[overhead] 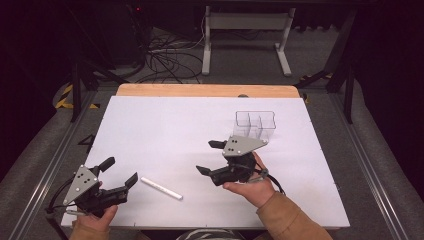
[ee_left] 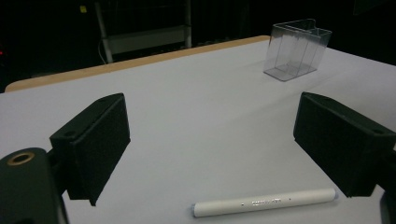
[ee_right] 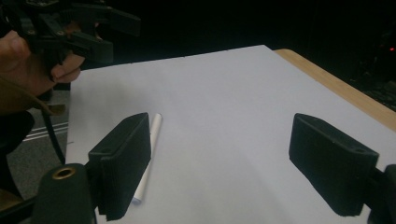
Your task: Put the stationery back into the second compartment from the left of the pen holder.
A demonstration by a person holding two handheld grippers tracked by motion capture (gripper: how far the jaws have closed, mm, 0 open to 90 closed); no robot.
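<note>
A white pen [overhead: 161, 188] lies flat on the white table top [overhead: 165, 130] near the front edge. My left gripper [overhead: 120, 171] sits at the front left, open, its jaws pointing toward the pen. In the left gripper view the pen [ee_left: 265, 203] lies just ahead of the wide jaws, nearer the right one. My right gripper [overhead: 209, 157] is held above the table right of centre, open and pointing left, nothing between its jaws. In the right gripper view the pen [ee_right: 154, 133] runs partly behind the left jaw, and the left gripper [ee_right: 79, 28] shows farther off.
A clear plastic box with several compartments [overhead: 255, 124] stands upright at the back right, just beyond the right hand; it also appears as the clear box [ee_left: 297, 50] in the left gripper view. A wooden strip [overhead: 207, 90] edges the table's far side. Cables and a white frame lie on the floor beyond.
</note>
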